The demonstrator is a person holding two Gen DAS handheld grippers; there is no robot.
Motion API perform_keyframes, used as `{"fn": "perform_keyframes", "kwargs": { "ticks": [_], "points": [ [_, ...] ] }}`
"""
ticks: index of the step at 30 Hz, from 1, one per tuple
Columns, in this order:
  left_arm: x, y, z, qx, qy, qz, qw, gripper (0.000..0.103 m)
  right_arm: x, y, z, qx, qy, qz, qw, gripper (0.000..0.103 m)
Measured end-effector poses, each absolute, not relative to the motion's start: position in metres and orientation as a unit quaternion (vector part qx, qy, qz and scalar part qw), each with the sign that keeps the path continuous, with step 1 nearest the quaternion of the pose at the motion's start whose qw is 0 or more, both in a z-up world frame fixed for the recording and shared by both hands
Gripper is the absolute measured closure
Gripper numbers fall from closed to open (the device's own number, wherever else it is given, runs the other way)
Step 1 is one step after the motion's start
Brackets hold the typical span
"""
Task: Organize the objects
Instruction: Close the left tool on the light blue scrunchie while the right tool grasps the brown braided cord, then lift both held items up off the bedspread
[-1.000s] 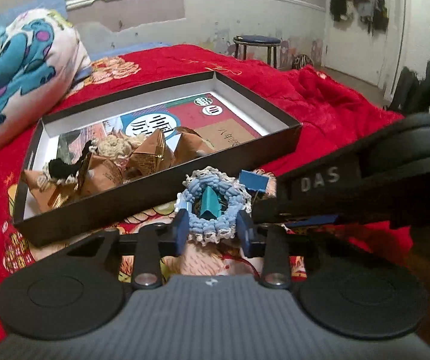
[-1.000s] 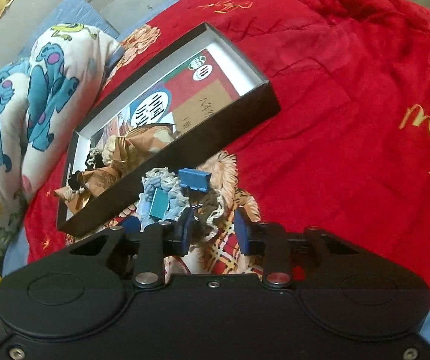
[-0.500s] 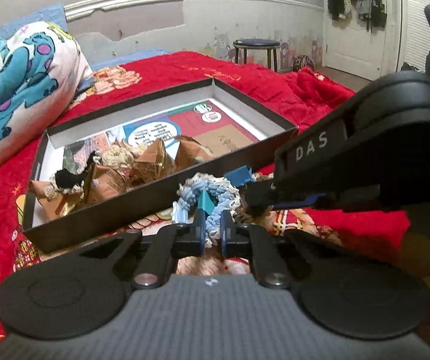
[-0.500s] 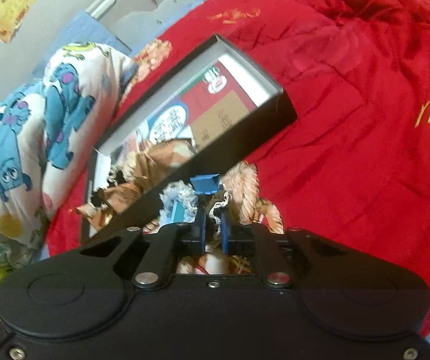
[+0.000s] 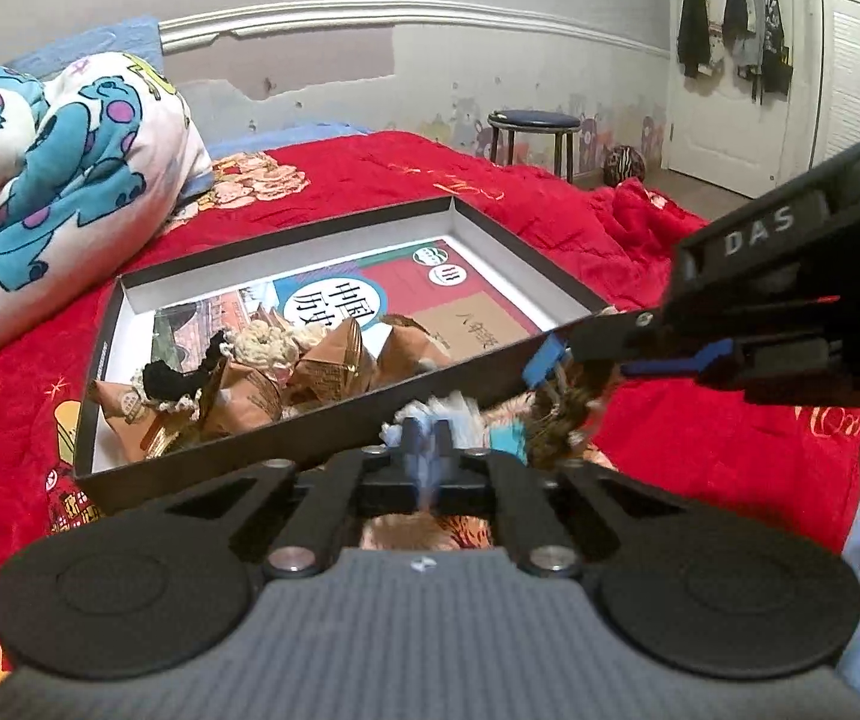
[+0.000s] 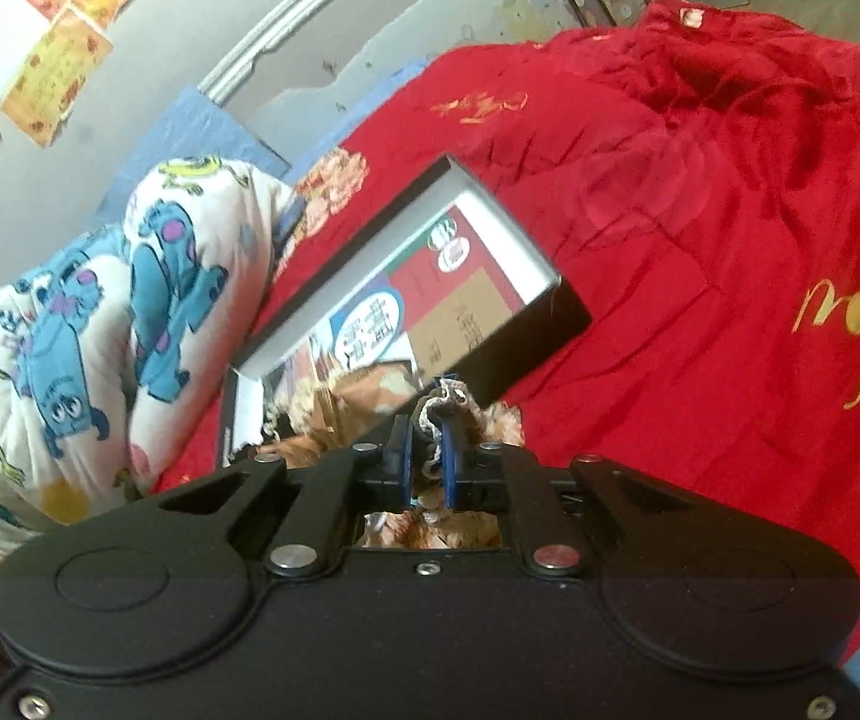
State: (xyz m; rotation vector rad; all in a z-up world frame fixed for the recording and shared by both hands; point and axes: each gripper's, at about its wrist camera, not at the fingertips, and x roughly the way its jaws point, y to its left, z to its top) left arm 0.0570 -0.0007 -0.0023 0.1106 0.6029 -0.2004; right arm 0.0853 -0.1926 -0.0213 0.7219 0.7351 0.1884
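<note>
A shallow black box [image 5: 285, 438] lies on the red bedspread and holds brown paper packets [image 5: 333, 360], a cream crocheted piece and a black one. My left gripper [image 5: 426, 450] is shut on a light blue crocheted ring [image 5: 451, 411], just in front of the box's near wall. My right gripper [image 6: 426, 450] is shut on a brown and cream crocheted piece [image 6: 448, 399]; it also shows in the left wrist view [image 5: 574, 408], hanging from the right gripper's fingers [image 5: 604, 342] beside the box's near right corner. The box shows in the right wrist view [image 6: 526, 354] too.
A rolled quilt with blue cartoon monsters [image 5: 51, 180] lies left of the box. The red bedspread [image 6: 700, 228] stretches to the right. A round stool [image 5: 535, 126] and a white door [image 5: 730, 60] stand at the far wall.
Both grippers closed from open onto the crocheted pieces and lifted them off the bedspread, up to the level of the box's near wall.
</note>
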Motion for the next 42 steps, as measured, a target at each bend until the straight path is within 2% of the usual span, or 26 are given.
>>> {"fn": "perform_keyframes", "kwargs": {
  "ticks": [3,6,9,11,12,15,17,22,23,24,27,29,37,42],
  "points": [
    [0.058,0.001,-0.001,0.053,0.296,-0.096,0.949,0.1,0.086,-0.197,-0.015,0.326,0.353,0.093,0.872,0.093],
    [0.059,0.001,-0.006,0.054,0.306,-0.095,0.946,0.1,0.093,-0.196,-0.015,0.258,0.393,0.061,0.881,0.093],
    [0.06,-0.002,-0.012,0.068,0.32,-0.097,0.94,0.099,0.097,-0.205,-0.028,0.272,0.421,0.026,0.865,0.093],
    [0.06,-0.004,-0.016,0.074,0.325,-0.096,0.938,0.09,0.096,-0.208,-0.025,0.281,0.411,0.026,0.867,0.093],
    [0.059,-0.006,-0.018,0.08,0.326,-0.094,0.937,0.083,0.095,-0.209,-0.021,0.28,0.401,0.029,0.872,0.093],
    [0.058,-0.01,-0.024,0.095,0.329,-0.09,0.935,0.052,0.09,-0.21,-0.011,0.279,0.375,0.036,0.883,0.093],
    [0.059,-0.011,-0.027,0.099,0.328,-0.086,0.936,0.044,0.089,-0.212,-0.011,0.288,0.372,0.033,0.882,0.093],
    [0.067,-0.006,-0.034,0.08,0.342,-0.081,0.933,0.047,0.091,-0.213,-0.015,0.305,0.375,0.032,0.875,0.093],
    [0.069,-0.004,-0.036,0.072,0.346,-0.08,0.932,0.053,0.09,-0.213,-0.015,0.304,0.374,0.035,0.875,0.093],
    [0.071,-0.003,-0.038,0.067,0.349,-0.079,0.931,0.068,0.089,-0.21,-0.015,0.301,0.373,0.036,0.877,0.093],
    [0.073,-0.003,-0.043,0.063,0.353,-0.079,0.93,0.082,0.088,-0.206,-0.013,0.297,0.37,0.045,0.879,0.093],
    [0.073,-0.006,-0.044,0.069,0.352,-0.081,0.93,0.086,0.088,-0.205,-0.013,0.306,0.368,0.054,0.876,0.093],
    [0.072,-0.003,-0.039,0.053,0.345,-0.067,0.935,0.089,0.087,-0.206,-0.013,0.332,0.356,0.069,0.871,0.093],
    [0.07,0.003,-0.03,0.032,0.339,-0.055,0.939,0.09,0.086,-0.218,-0.015,0.387,0.34,0.097,0.852,0.093]
  ]
}}
